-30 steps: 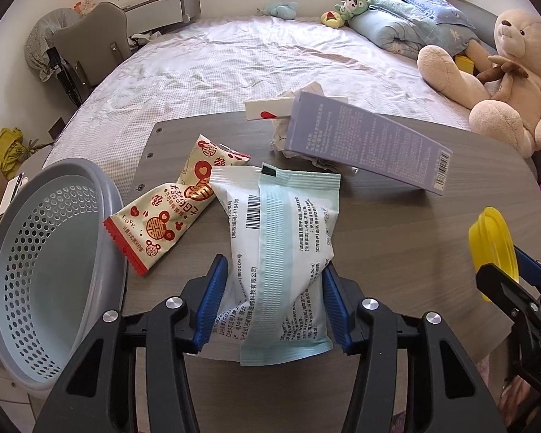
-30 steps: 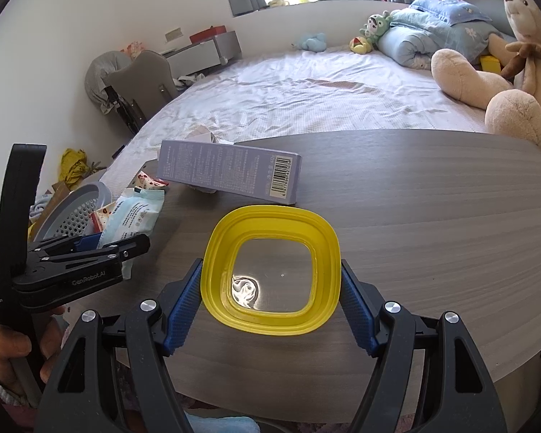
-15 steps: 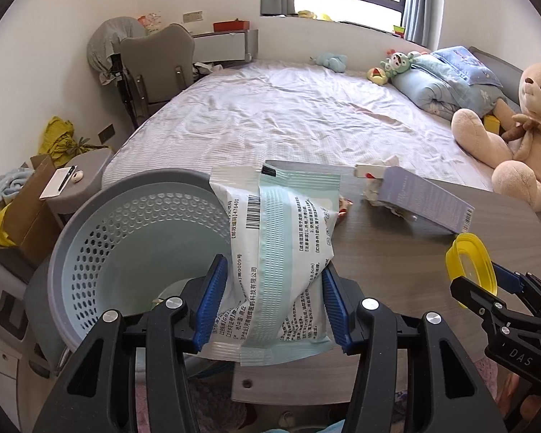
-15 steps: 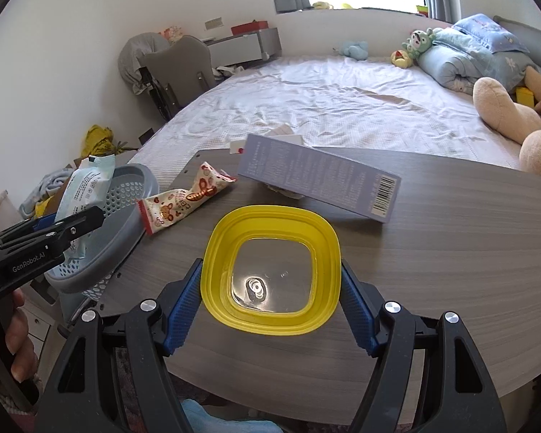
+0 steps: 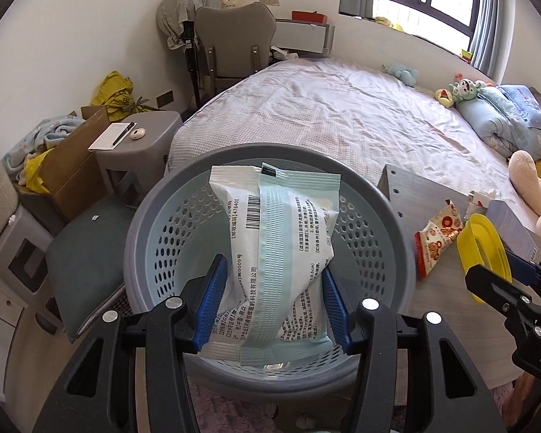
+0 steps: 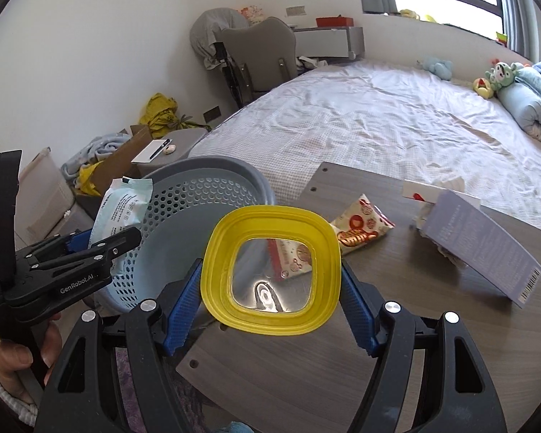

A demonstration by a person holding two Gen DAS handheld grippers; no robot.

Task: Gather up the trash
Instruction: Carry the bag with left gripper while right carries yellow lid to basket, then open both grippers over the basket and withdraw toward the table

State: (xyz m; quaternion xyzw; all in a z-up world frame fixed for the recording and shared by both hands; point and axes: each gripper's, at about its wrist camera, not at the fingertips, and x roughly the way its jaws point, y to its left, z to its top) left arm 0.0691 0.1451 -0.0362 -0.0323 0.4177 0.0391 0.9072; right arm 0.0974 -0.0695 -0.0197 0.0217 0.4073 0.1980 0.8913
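Note:
My left gripper (image 5: 272,306) is shut on a white and pale green wipes packet (image 5: 277,245), which hangs over the mouth of a grey perforated basket (image 5: 393,223) beside the table's left end. In the right wrist view the same packet (image 6: 124,205) shows at the basket's (image 6: 212,169) left rim. My right gripper (image 6: 272,310) is shut on a yellow-rimmed clear lid (image 6: 270,270), held above the table's left corner, just right of the basket. A red and cream snack wrapper (image 6: 360,227) and a lilac carton (image 6: 483,241) lie on the wooden table (image 6: 378,342).
Crumpled white paper (image 6: 447,184) sits behind the carton. A bed (image 5: 342,115) runs beyond the table, with soft toys at its far end. Left of the basket stand a grey stool (image 5: 144,144), a cardboard box (image 5: 72,169) and a cushioned seat (image 5: 83,252).
Both grippers have swung left together, each keeping its load. The packet went from above the table to over the basket, and the lid moved to the table's left corner.

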